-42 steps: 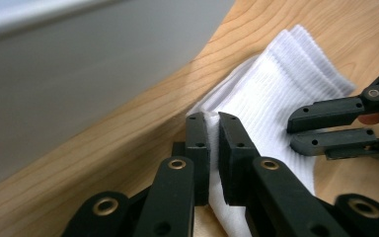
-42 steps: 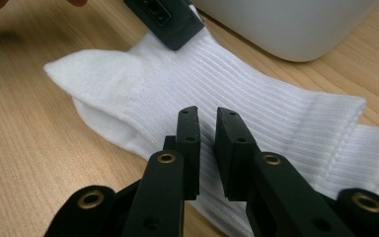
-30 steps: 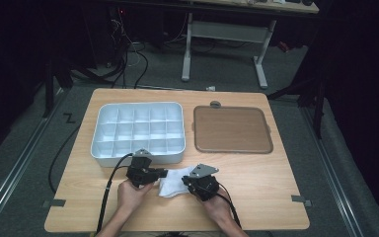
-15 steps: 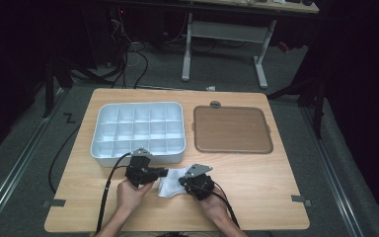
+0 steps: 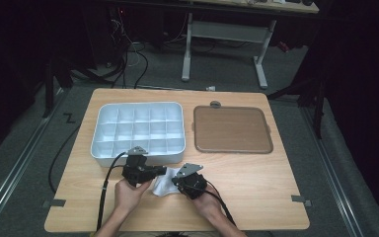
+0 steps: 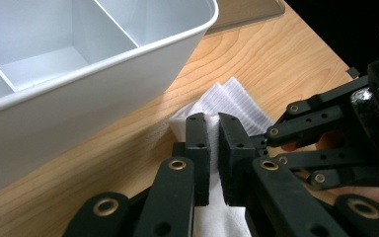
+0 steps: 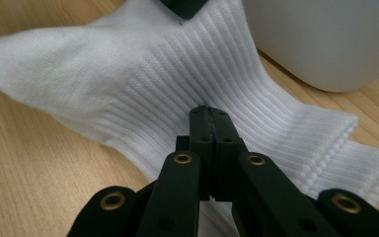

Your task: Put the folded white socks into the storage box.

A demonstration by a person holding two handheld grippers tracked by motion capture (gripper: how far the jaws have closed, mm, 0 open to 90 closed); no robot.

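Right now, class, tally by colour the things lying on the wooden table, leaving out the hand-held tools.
White: 2, the compartment tray and the ribbed sock.
Brown: 1, the flat mat.
Total: 3.

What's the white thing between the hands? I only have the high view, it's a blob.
Observer: A ribbed white sock, lying flat on the wooden table.
Operator: Is the left gripper actually on it?
Observer: Yes. In the left gripper view, the left gripper has its jaws pinched on a fold of the fabric.
Operator: And the right?
Observer: The right gripper is shut too, jaws pressed together on the ribbed part near the cuff.
Operator: Anything close by?
Observer: The white compartment tray stands just beyond the sock; the cells seen there are empty.
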